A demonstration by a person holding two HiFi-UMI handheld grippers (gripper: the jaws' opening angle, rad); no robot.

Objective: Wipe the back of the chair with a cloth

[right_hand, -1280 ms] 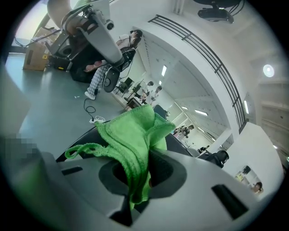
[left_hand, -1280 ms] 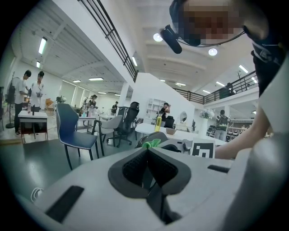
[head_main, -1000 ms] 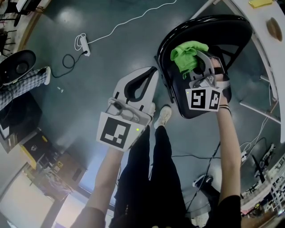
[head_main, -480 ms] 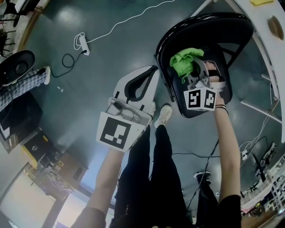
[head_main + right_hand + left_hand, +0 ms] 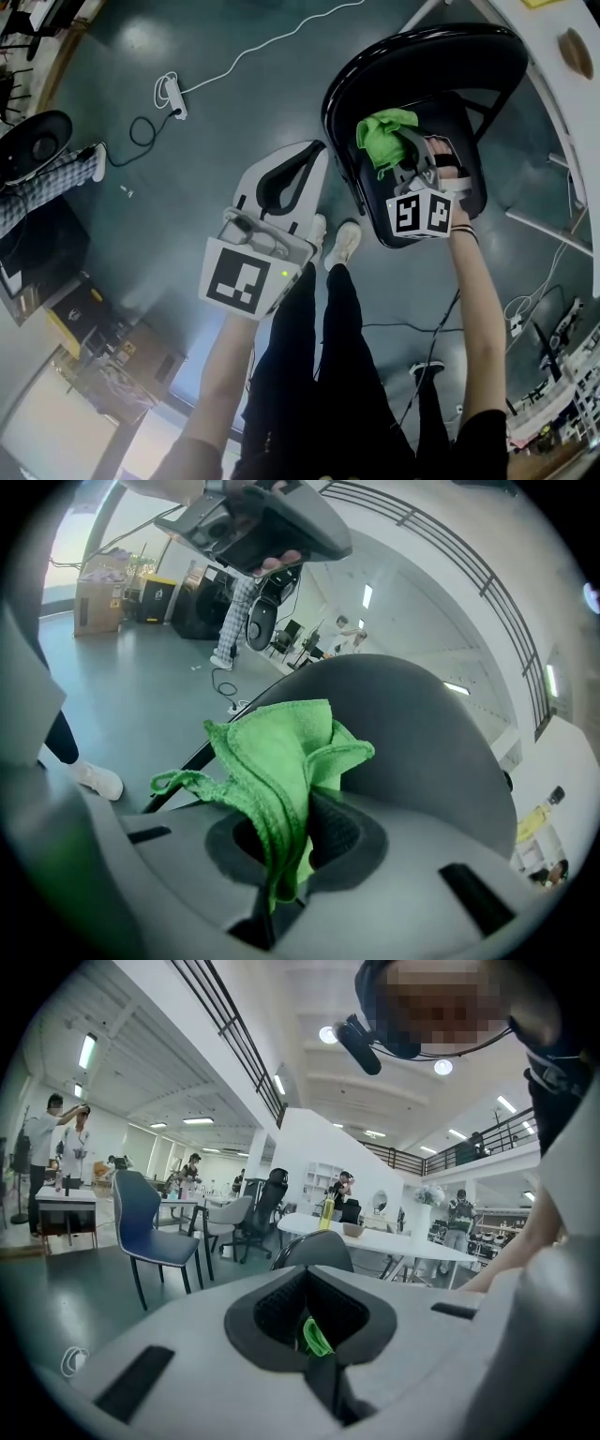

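The black chair (image 5: 422, 56) stands at the upper right of the head view, and its curved dark shell (image 5: 431, 752) fills the right gripper view. My right gripper (image 5: 410, 159) hangs over it, shut on a bunched green cloth (image 5: 381, 137). The cloth (image 5: 281, 761) sticks out of the jaws toward the shell; I cannot tell whether it touches. My left gripper (image 5: 298, 169) is held left of the chair over the floor, shut and empty. In the left gripper view the left gripper (image 5: 312, 1330) points at the chair's back (image 5: 314, 1249), with a green sliver of cloth (image 5: 315, 1337) showing through the jaws.
A power strip (image 5: 173, 90) with a white cable lies on the dark floor at upper left. A white table (image 5: 553, 84) edges the right side, with cables (image 5: 525, 319) on the floor below it. Another person's leg (image 5: 42, 183) is at far left. A blue chair (image 5: 150, 1227) stands further off.
My right gripper has carried the cloth a little leftward across the chair. The left gripper has barely moved.
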